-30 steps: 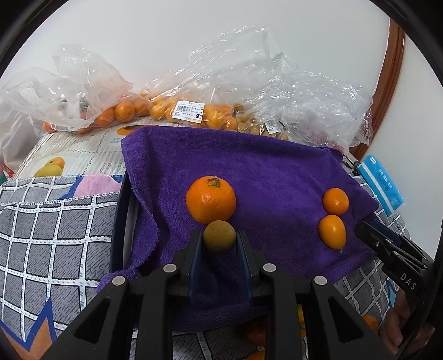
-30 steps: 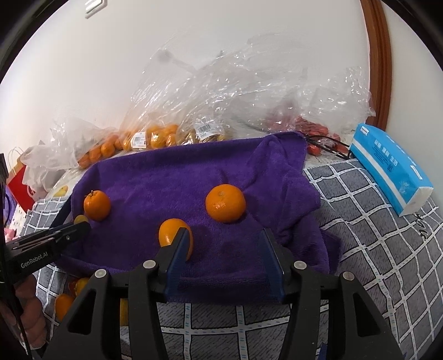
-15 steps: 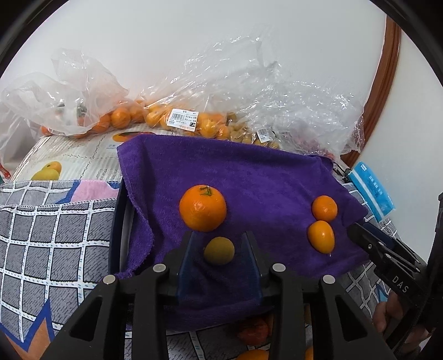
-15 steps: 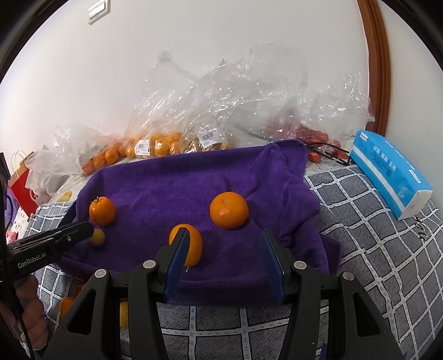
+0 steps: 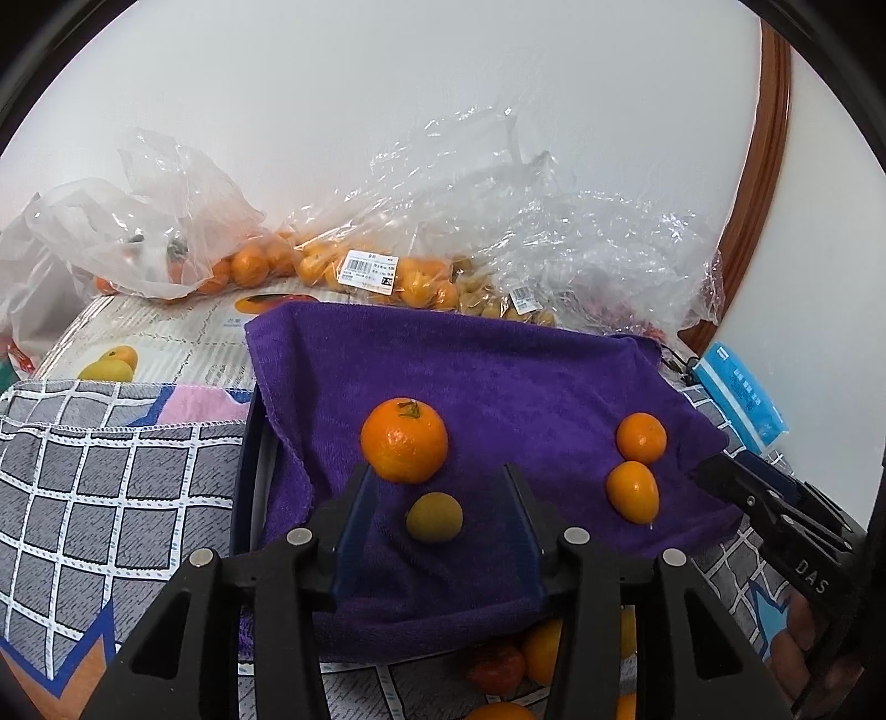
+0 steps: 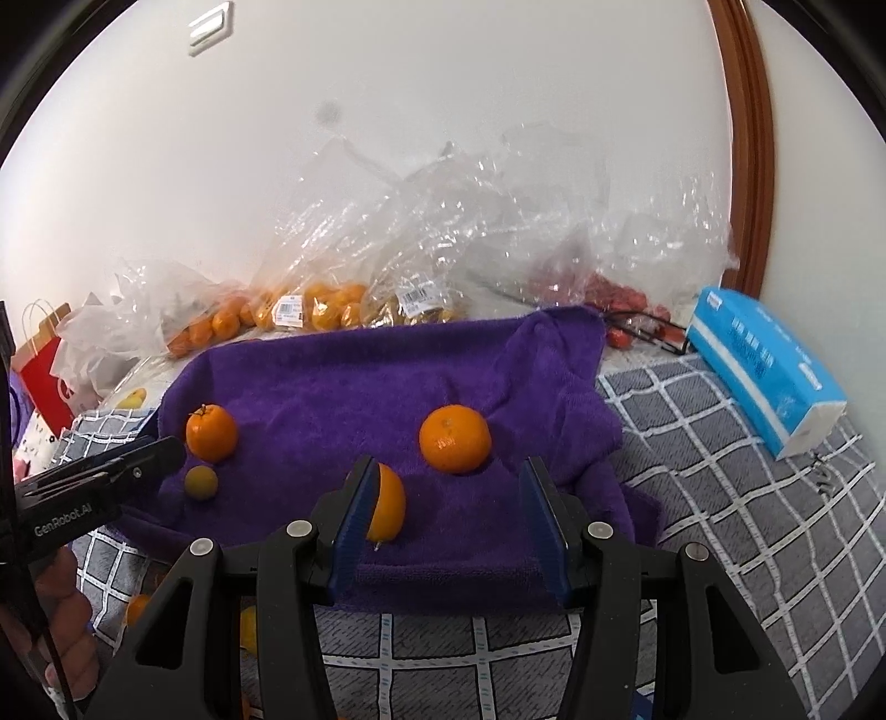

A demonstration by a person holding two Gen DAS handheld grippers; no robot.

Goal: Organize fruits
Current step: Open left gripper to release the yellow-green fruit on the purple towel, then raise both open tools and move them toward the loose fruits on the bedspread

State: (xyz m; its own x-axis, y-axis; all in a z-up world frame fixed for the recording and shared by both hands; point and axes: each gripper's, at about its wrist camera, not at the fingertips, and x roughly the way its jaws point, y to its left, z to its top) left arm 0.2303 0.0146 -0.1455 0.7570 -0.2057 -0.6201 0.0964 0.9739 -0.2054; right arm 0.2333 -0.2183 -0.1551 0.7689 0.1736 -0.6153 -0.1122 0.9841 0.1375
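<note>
Left gripper (image 5: 437, 512), jaws just parted, brackets the untouched yellow-green fruit (image 5: 434, 517) on the purple towel (image 5: 498, 376); right gripper (image 6: 451, 512) stands open, empty.

Plain white wall (image 6: 443, 111) ran behind everything, with a brown wooden frame (image 6: 745, 138) curving up on the right. A small white plate (image 6: 209, 29) sat high on the wall. Grey checked cloth (image 6: 720, 471) covered the surface, soft even light.
</note>
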